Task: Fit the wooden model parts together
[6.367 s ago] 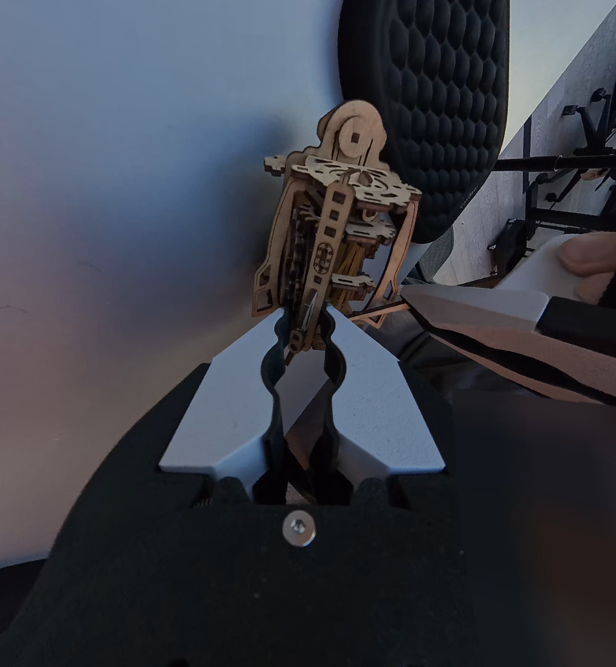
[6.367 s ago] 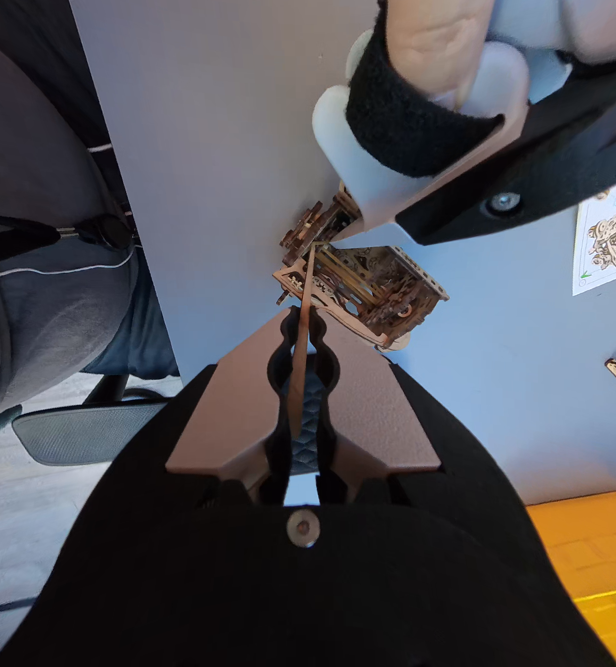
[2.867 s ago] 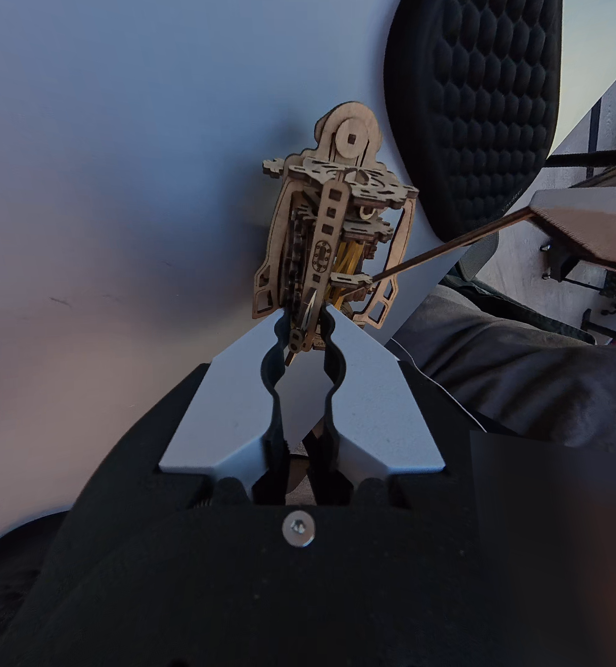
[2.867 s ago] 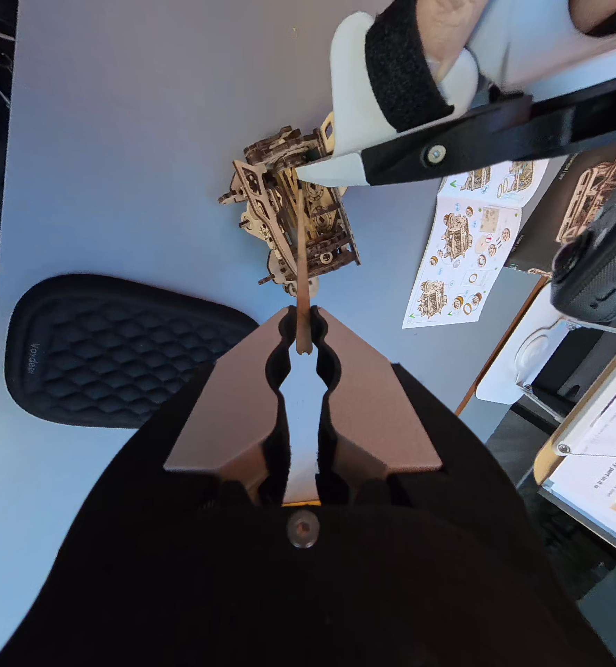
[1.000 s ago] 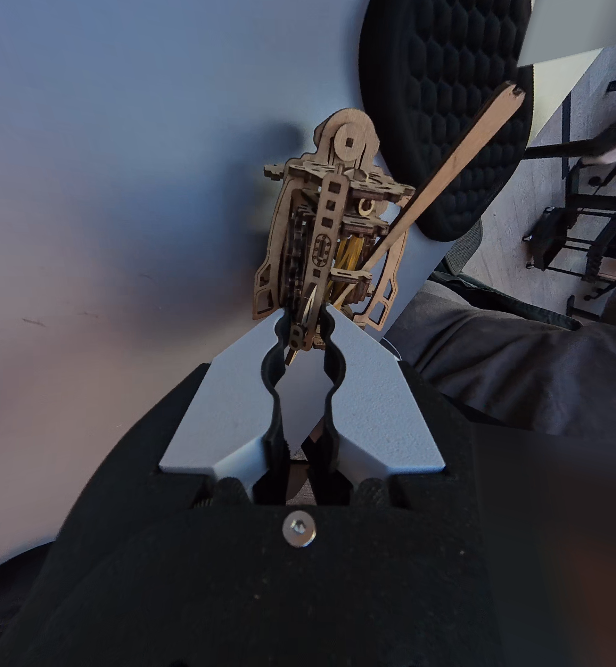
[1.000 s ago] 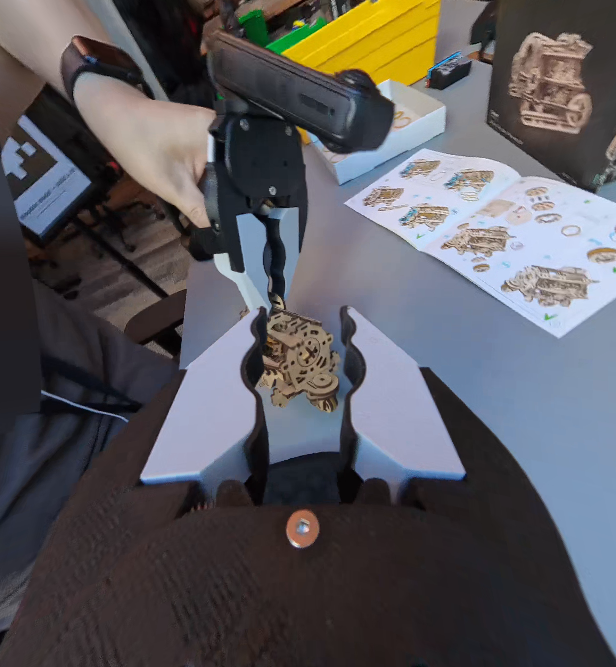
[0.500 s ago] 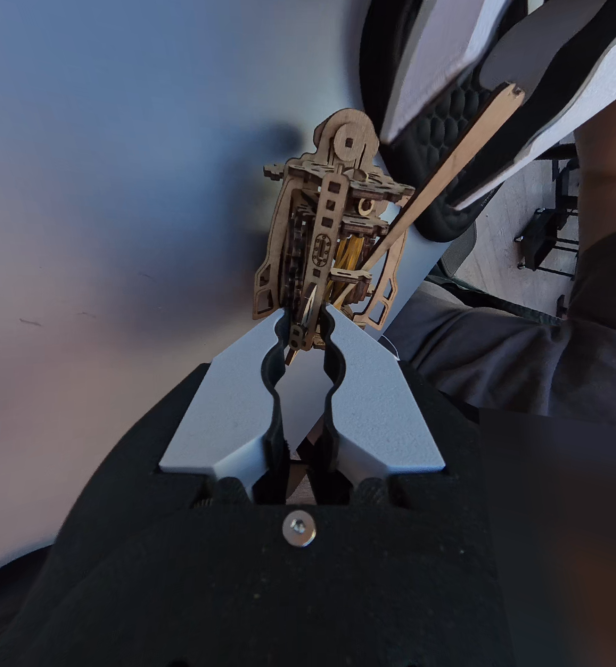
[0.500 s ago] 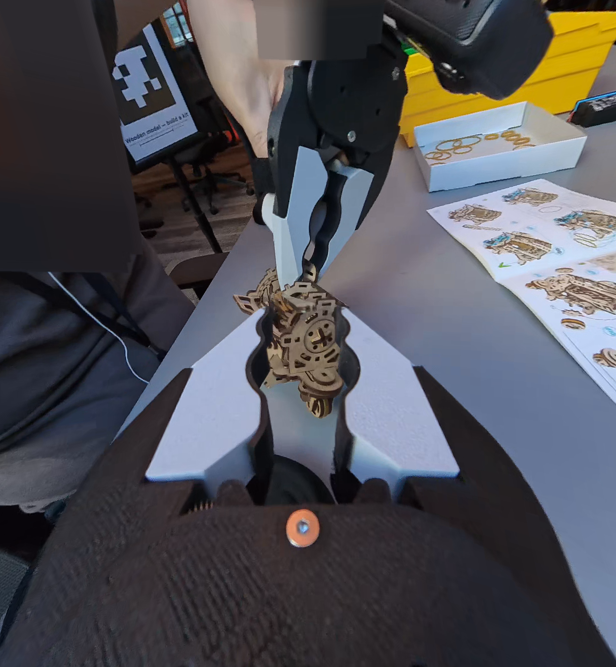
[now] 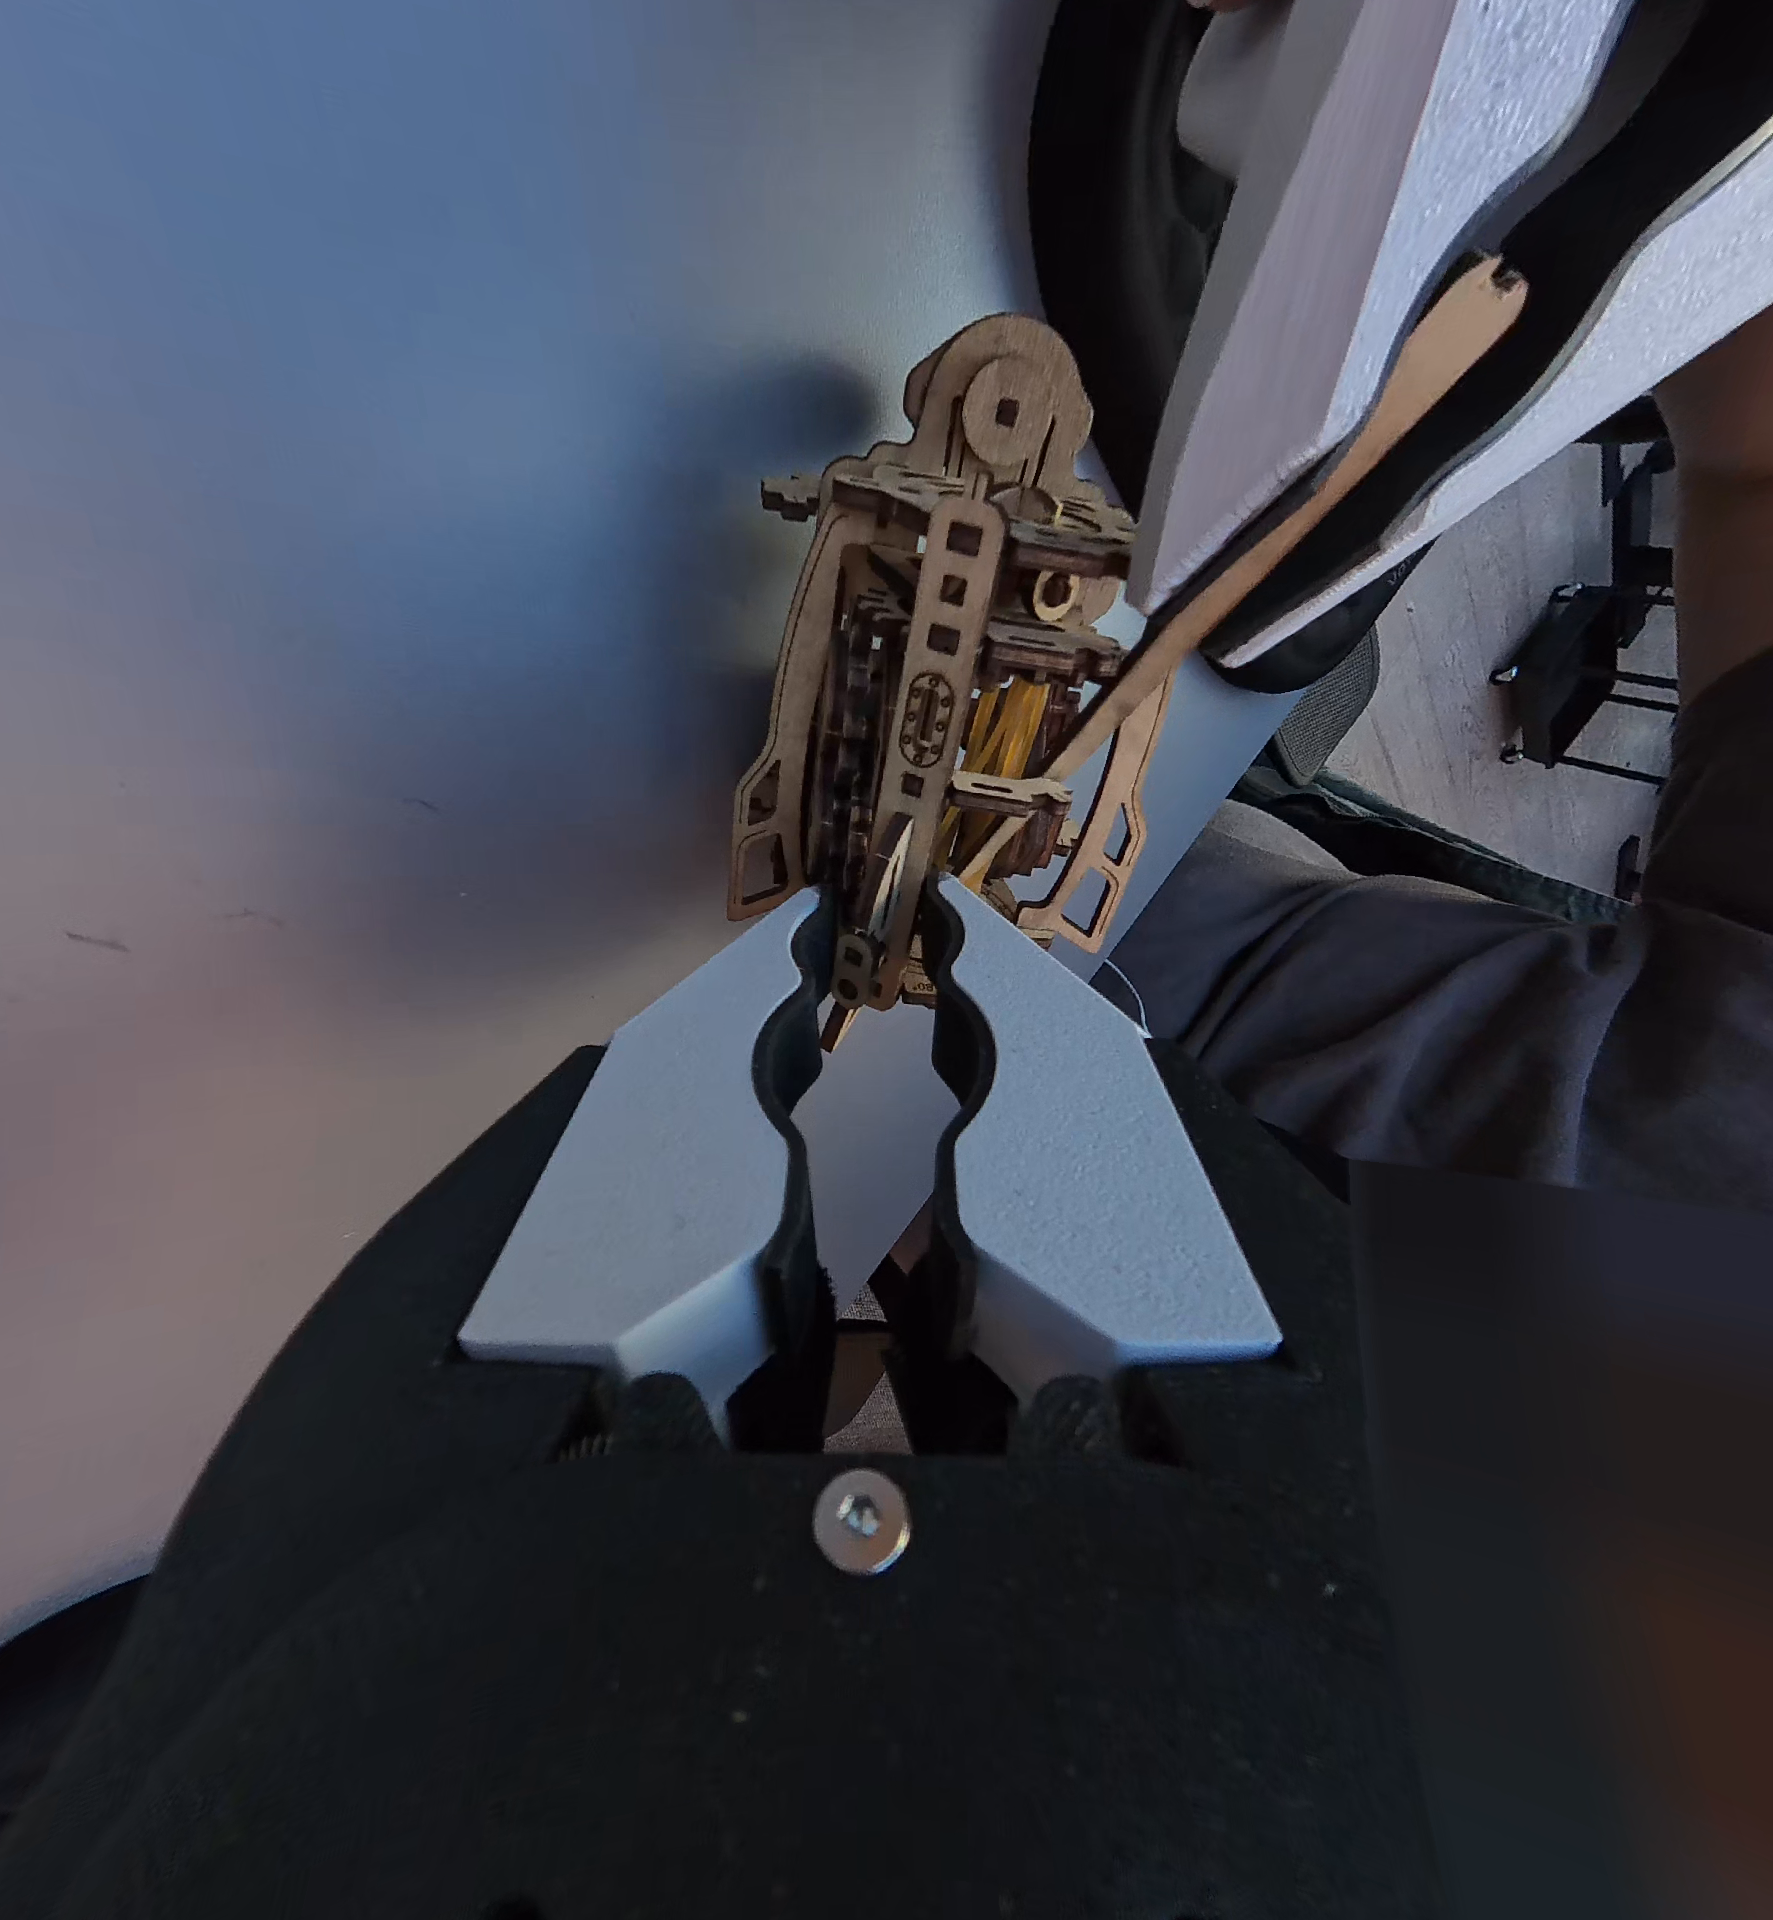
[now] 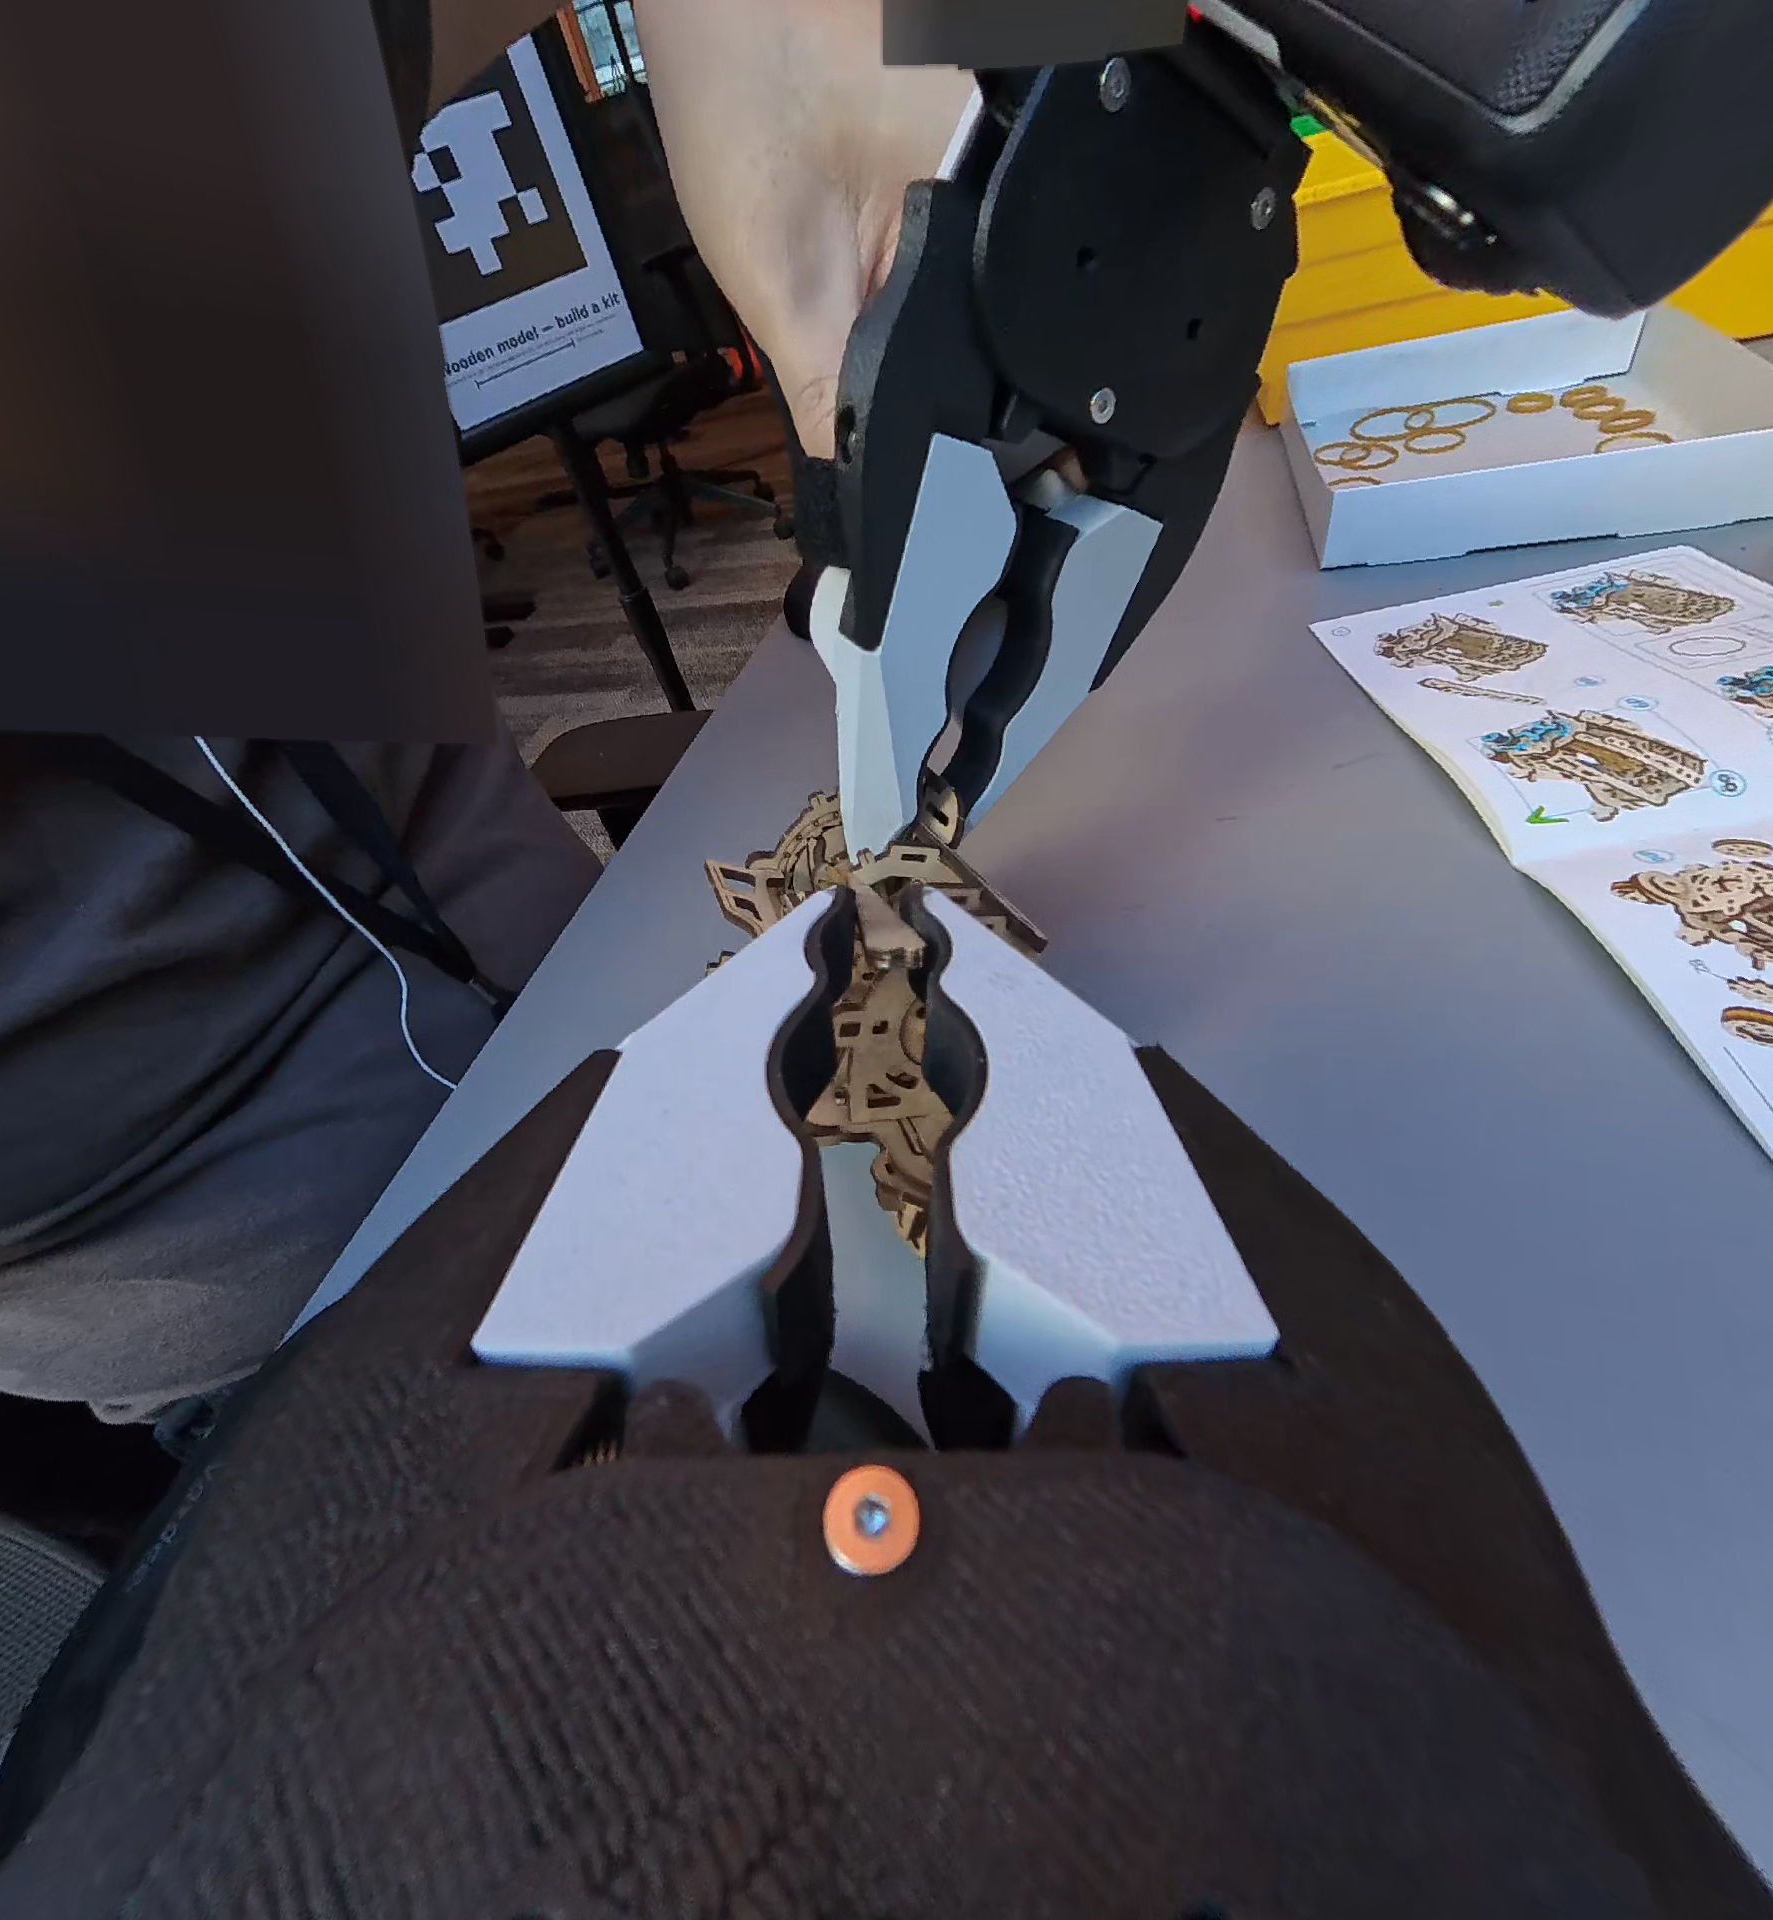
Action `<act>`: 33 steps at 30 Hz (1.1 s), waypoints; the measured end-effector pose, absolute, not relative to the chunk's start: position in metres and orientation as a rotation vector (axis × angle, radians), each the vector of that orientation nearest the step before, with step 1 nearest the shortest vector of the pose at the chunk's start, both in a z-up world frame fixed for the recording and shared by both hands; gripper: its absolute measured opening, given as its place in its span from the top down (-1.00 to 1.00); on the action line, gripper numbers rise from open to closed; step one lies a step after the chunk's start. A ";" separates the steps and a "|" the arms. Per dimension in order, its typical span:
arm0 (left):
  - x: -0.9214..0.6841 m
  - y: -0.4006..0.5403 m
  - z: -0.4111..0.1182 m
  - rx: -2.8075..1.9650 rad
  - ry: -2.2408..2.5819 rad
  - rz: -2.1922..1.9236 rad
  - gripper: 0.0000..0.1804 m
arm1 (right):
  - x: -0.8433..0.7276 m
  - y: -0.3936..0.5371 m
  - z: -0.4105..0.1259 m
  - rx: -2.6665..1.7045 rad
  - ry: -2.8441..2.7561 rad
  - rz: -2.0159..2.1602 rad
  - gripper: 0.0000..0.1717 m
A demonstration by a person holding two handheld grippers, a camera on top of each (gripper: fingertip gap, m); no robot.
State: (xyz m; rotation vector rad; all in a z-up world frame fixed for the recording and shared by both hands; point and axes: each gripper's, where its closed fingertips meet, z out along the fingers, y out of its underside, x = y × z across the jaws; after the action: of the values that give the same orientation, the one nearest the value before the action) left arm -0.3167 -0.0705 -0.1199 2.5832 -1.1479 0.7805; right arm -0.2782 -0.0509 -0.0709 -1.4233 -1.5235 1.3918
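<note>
**Gripping a thin stick already lodged in the wooden assembly**

Holding the wooden model (image 9: 939, 665) off the grey table (image 9: 290, 520), the left gripper (image 9: 877, 914) is clamping a projecting plate at the model's lower edge, both pads pressing on it. The right gripper (image 10: 877, 914) is closing on the free end of a flat wooden stick (image 9: 1381, 457); from the left wrist view the stick is lying between its two fingers, its far tip poking into the model's frame beside the yellow rubber bands (image 9: 1001, 727).

Handling judgement: laser-cut ply, very light and stiff, but brittle along its thin tabs and open lattice. The stick is probably bending or snapping under sideways load, so force should be running along its length. Best hold on the model is the solid plate now clamped, not the filigree side frames.

Off to the side, an instruction sheet (image 10: 1640, 831) and a white tray of spare rings (image 10: 1547, 457) are lying on the table.
</note>
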 end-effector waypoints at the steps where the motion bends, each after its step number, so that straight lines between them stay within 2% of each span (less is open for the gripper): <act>1: -0.317 -0.070 -0.120 2.584 -1.146 0.782 0.85 | -0.278 -0.051 -0.071 -1.430 -1.528 1.394 0.93; 11: -0.317 -0.070 -0.120 2.587 -1.142 0.788 0.85 | -0.278 -0.055 -0.070 -1.461 -1.590 1.353 0.95; 26: -0.317 -0.073 -0.120 2.592 -1.165 0.772 0.86 | -0.282 -0.052 -0.073 -1.964 -1.226 1.560 0.95; 33: -0.317 -0.073 -0.120 2.595 -1.180 0.762 0.86 | -0.281 -0.054 -0.072 -2.070 -1.100 1.493 0.95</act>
State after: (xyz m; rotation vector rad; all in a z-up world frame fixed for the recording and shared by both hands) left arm -0.3169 -0.0729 -0.1200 2.5953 -1.1798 0.7625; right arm -0.2815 -0.0539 -0.0722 -2.0702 -1.1002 1.4926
